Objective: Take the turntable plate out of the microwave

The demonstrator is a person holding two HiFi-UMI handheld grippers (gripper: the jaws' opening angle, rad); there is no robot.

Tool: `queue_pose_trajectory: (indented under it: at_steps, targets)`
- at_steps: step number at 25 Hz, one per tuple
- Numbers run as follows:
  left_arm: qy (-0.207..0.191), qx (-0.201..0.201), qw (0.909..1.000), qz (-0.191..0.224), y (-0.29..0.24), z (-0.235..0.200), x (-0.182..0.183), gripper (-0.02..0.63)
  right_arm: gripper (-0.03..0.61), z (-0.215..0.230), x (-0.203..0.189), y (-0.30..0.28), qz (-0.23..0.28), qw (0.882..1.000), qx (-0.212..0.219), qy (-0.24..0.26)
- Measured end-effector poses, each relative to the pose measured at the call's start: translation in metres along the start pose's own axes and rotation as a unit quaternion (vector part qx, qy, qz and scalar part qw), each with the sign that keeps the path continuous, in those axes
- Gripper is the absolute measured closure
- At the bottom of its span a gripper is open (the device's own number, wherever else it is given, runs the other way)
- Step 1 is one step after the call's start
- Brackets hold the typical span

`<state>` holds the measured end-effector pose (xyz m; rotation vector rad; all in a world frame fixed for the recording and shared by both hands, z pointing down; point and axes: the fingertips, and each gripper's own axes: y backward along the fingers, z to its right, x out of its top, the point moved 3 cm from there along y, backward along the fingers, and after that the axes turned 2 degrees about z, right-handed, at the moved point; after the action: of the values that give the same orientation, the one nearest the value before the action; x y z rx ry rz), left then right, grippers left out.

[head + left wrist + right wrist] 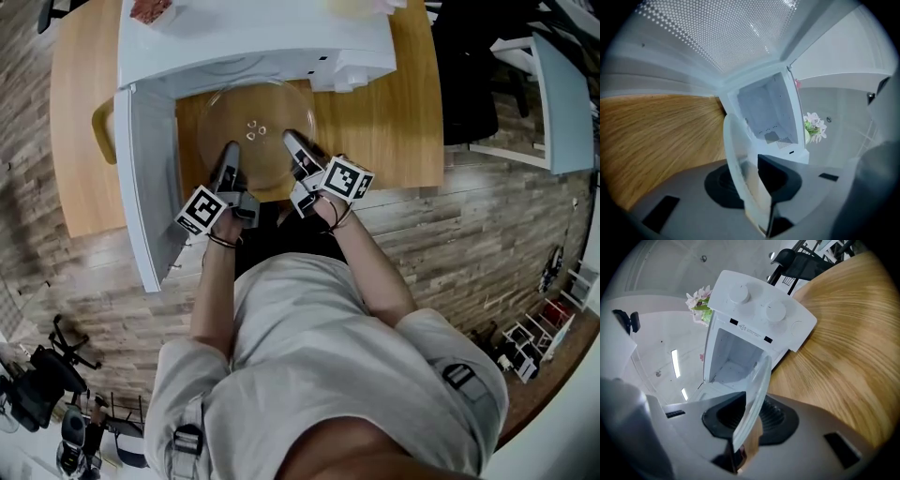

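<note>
The round clear glass turntable plate point(258, 131) lies level in front of the open white microwave point(253, 42), over the wooden table point(394, 122). My left gripper point(228, 161) is shut on the plate's near left rim, my right gripper point(298, 150) on its near right rim. In the left gripper view the plate's edge point(736, 159) stands between the dark pads of the left gripper point(757, 187), with the empty microwave cavity point(768, 117) beyond it. In the right gripper view the glass rim point(757, 390) is clamped in the right gripper point(750, 416), before the microwave point(754, 319).
The microwave door point(150, 187) swings out to the left, close beside my left gripper. A black office chair point(469, 75) and a white panel point(562, 103) stand to the right of the table. Flowers point(813, 126) sit behind the microwave. The person stands at the table's near edge.
</note>
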<state>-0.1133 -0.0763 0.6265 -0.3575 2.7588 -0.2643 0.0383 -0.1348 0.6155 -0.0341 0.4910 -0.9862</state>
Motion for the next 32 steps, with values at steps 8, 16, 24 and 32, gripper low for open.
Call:
queue_pose_trajectory:
  at_steps: [8,16,24,32]
  targets:
    - [0.006,0.008,0.9989,0.046,0.011,0.011,-0.014,0.518,0.492,-0.004,0.01,0.009,-0.044,0.998,0.018,0.032]
    - [-0.004,0.016,0.9945,0.103,0.033,0.032,-0.019,0.517,0.486,-0.018,0.015,0.016,-0.078,0.994,0.048,0.066]
    - [-0.013,0.001,0.9882,0.153,0.059,0.057,-0.006,0.517,0.483,-0.061,0.017,0.014,-0.092,0.985,0.104,0.104]
    - [-0.03,0.003,0.9845,0.173,0.068,0.078,0.003,0.516,0.482,-0.086,0.027,0.015,-0.091,0.98,0.133,0.121]
